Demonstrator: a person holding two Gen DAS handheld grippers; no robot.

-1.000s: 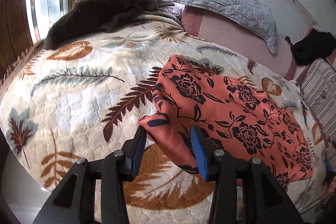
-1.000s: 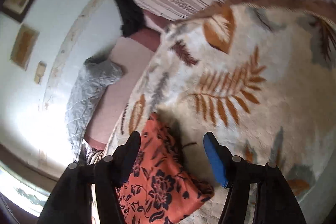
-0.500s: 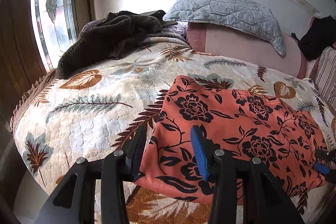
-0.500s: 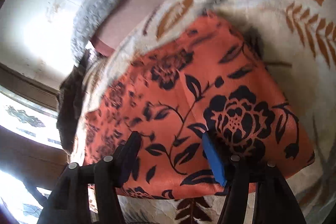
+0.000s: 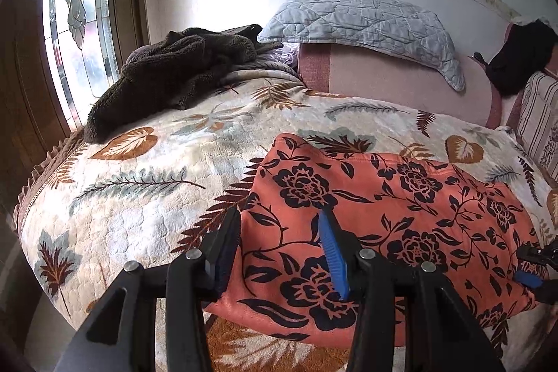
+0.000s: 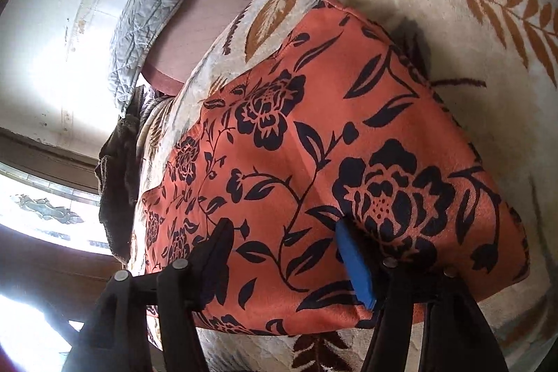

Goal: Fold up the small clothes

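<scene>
- Left wrist view: your left gripper [image 5: 279, 253] sits over the near left corner of the cloth [image 5: 401, 215]. Its jaws are opening just now, with fabric lying between them but not pinched, as far as I can see.
- The cloth lies flat on the bedspread [image 5: 139, 197], filling the view from 6 to 3 o'clock. Your right gripper [image 5: 532, 267] peeks in at 4 o'clock on the far end.
- Right wrist view: your right gripper [image 6: 289, 253] stands apart over the cloth [image 6: 314, 135], near its edge at 6 o'clock. The pads look clear of the fabric.
- My read: a fold has just been laid down and you're letting go.
- Next call: choose the next fold line, then take both corners of one end cleanly, single layer stack together, and carry them across without dragging the lower layers.
</scene>
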